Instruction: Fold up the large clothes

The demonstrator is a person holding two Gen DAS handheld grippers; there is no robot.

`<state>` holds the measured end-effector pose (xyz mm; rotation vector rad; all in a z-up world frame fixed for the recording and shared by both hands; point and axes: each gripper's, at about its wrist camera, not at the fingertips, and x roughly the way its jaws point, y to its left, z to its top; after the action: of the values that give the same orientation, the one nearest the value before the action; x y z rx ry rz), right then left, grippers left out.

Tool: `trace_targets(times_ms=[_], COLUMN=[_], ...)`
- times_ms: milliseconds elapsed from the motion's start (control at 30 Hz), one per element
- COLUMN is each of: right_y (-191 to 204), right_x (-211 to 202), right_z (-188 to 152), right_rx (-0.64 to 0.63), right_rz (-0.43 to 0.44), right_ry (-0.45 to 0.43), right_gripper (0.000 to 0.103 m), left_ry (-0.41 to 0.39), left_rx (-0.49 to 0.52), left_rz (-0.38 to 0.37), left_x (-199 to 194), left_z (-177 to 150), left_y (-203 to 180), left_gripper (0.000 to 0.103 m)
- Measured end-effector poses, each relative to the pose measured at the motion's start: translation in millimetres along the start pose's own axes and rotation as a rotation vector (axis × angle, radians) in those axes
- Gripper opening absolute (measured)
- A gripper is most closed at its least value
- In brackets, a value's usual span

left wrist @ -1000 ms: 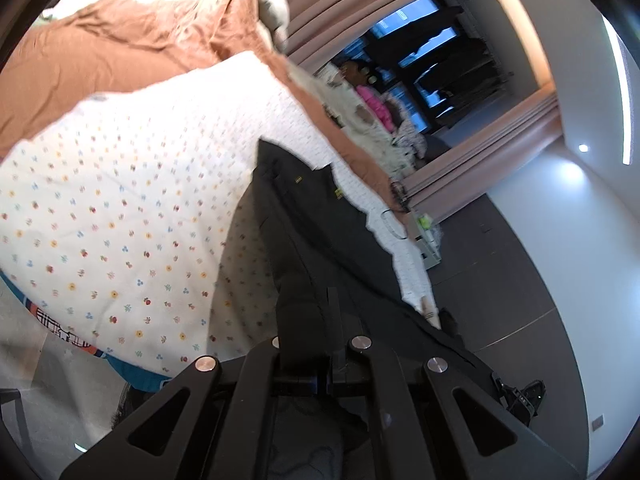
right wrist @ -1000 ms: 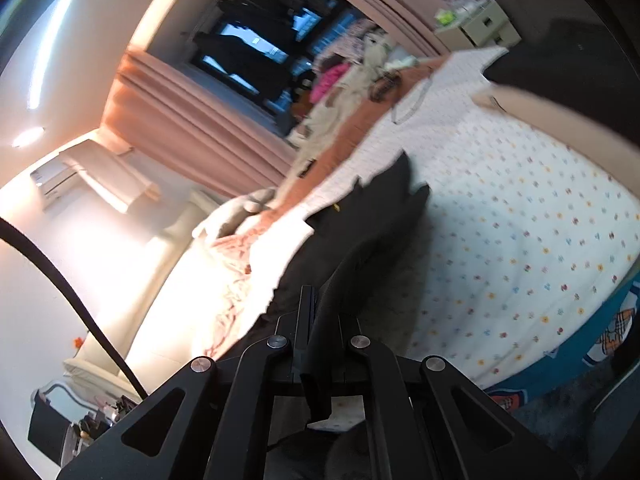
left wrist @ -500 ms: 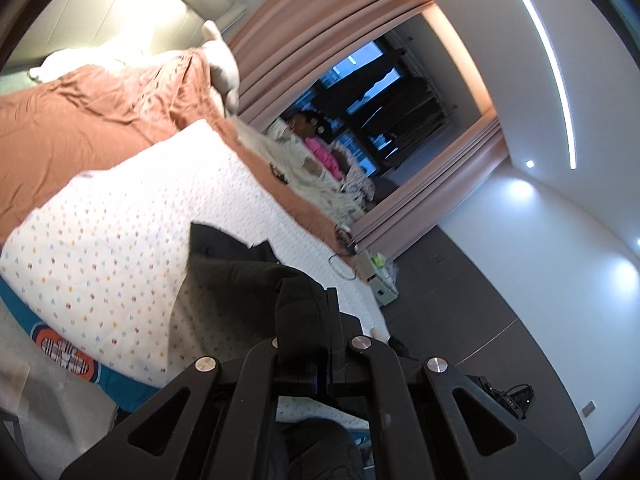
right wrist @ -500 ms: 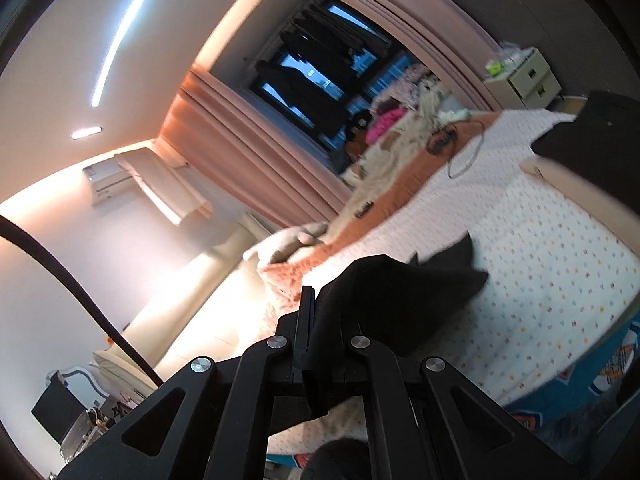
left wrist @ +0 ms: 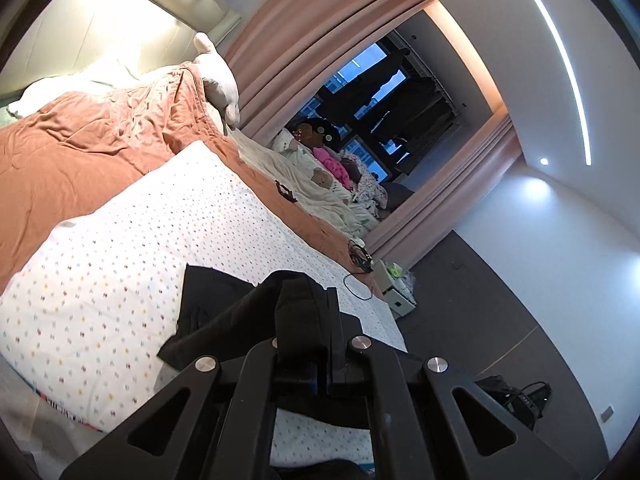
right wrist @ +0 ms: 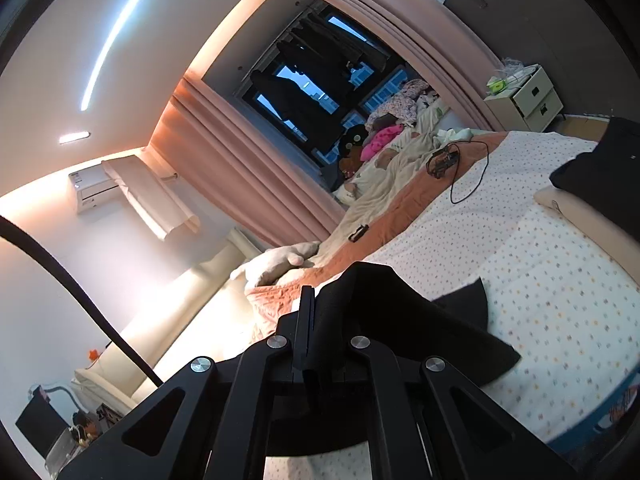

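Both grippers are up off the bed and each one has a bite of the same black garment [left wrist: 224, 312]. The left gripper [left wrist: 320, 316] has its jaws pressed together on a bunched fold of it, the cloth humping over the tips and trailing down to the left, where its free edge lies on the dotted white sheet [left wrist: 120, 264]. The right gripper [right wrist: 316, 312] has its jaws clamped on another fold, and from there the fabric drapes away to the right, one pointed corner resting on the sheet. Plenty of bare sheet lies around the garment on both sides. Beyond it runs the rust-orange quilt [left wrist: 92, 148], with a cable and small device [right wrist: 444, 162] near the far edge of the bed and a heap of clothes and soft toys [right wrist: 384, 136] under the window. At the right edge, another dark piece of clothing [right wrist: 604, 172] sits on a beige cushion [right wrist: 576, 212].
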<state>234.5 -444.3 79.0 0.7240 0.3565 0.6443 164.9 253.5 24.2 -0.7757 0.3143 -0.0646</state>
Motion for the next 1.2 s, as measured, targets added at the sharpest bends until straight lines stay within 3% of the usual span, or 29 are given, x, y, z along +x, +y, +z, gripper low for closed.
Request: trace_targets(times_ms=[467,967,1200], right_y=[-18.9,-46.8,-50.9], right_x=[106.7,191.5,219.6], right_z=[34.7,33.6,37.7], right_rx=[0.031,0.103,0.138], right_rz=[-0.074,-0.204,-0.262], right_ry=[0.031,0.129,0.18], right_gripper=[0.0,0.0,0.001], left_ry=[0.063,0.189,0.218], left_rx=[0.012,0.004,-0.009], left_rz=[0.102,0.223,0.276], left_x=[120.7,240.4,278.6], left_z=[35.8,27.6,15.4], left_y=[27.0,83.6,106.9], left_gripper=[0.004,0.004,0.004])
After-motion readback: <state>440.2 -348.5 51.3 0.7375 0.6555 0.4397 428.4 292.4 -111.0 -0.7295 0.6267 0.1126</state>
